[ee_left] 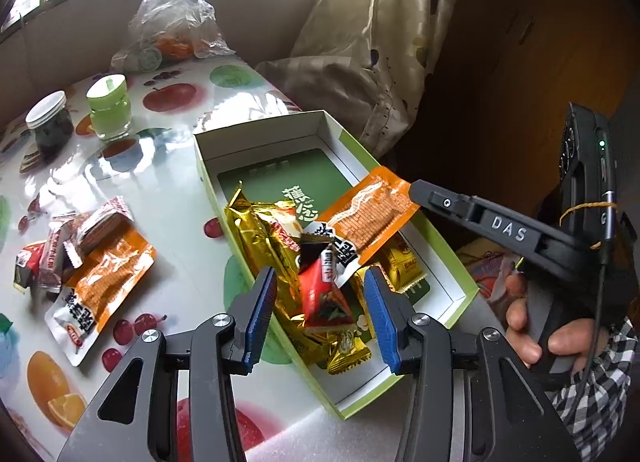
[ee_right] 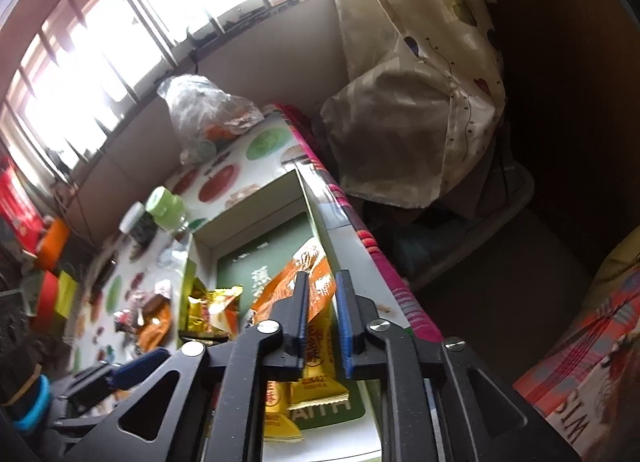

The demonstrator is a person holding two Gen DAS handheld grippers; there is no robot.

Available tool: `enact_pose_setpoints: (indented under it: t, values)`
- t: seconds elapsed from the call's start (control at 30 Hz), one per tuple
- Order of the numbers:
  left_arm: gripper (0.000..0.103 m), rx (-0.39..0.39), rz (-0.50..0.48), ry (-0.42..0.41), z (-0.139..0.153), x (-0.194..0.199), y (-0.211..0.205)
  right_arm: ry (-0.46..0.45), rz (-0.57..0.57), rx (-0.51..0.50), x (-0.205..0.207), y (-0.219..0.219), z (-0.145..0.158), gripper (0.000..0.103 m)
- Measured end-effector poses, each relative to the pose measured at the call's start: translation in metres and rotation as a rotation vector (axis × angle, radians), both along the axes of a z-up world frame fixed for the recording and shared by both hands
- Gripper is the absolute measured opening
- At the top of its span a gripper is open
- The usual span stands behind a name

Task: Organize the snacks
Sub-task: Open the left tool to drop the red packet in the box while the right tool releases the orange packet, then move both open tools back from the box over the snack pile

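A white box with a green rim (ee_left: 256, 129) lies open on the fruit-print tablecloth and holds gold, red and yellow snack packets. My left gripper (ee_left: 320, 278) hangs open over its near end, with a red triangular snack (ee_left: 320, 294) lying loose below the gap. An orange packet (ee_left: 372, 209) leans on the box's right wall. My right gripper (ee_left: 414, 187) has its tip at that packet's upper corner. In the right wrist view the right gripper (ee_right: 323, 278) stands slightly open. The orange packet (ee_right: 288, 282) lies just past its left finger, and yellow snacks (ee_right: 320, 362) lie beneath.
More snacks lie left of the box: an orange packet (ee_left: 108, 278) and red-and-white packets (ee_left: 60, 246). A green-lidded jar (ee_left: 109, 105), a dark jar (ee_left: 50, 121) and a plastic bag (ee_left: 172, 21) stand at the back. A curtain (ee_left: 380, 41) hangs beyond the table's right edge.
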State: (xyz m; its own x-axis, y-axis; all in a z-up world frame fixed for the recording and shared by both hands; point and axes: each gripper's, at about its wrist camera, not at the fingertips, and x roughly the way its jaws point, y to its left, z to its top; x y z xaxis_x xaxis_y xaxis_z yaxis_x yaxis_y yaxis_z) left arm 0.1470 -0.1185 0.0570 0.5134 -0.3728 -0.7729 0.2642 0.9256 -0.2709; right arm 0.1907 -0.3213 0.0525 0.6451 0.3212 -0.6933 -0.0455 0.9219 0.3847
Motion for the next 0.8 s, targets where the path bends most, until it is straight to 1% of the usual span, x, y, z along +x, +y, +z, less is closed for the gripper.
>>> enact_pose_setpoints:
  t: [0.03,0.1,0.23,0.33,0.5,0.67,0.8]
  values:
    - [0.047,-0.001,0.002,-0.001,0.0,-0.001,0.001,-0.001,0.001,-0.009,-0.001,0.001,-0.001,0.024]
    - [0.047,0.005,0.011,-0.009,0.002,-0.003,0.005,-0.006,-0.001,-0.02,-0.003,0.001,-0.001,0.032]
    - [0.047,-0.006,0.022,-0.016,0.006,-0.008,0.011,-0.025,-0.01,-0.031,-0.009,0.005,0.004,0.036]
    - [0.047,0.012,0.037,-0.033,0.01,-0.012,0.015,-0.038,-0.006,-0.023,-0.015,0.008,0.009,0.037]
    - [0.047,0.03,0.056,-0.04,0.013,-0.02,0.021,-0.063,-0.009,-0.041,-0.028,0.018,0.018,0.039]
    - [0.047,0.033,0.071,-0.048,0.016,-0.029,0.029,-0.083,-0.004,-0.04,-0.043,0.027,0.025,0.039]
    - [0.047,0.038,0.09,-0.061,0.018,-0.034,0.037,-0.103,0.005,-0.068,-0.054,0.037,0.03,0.04]
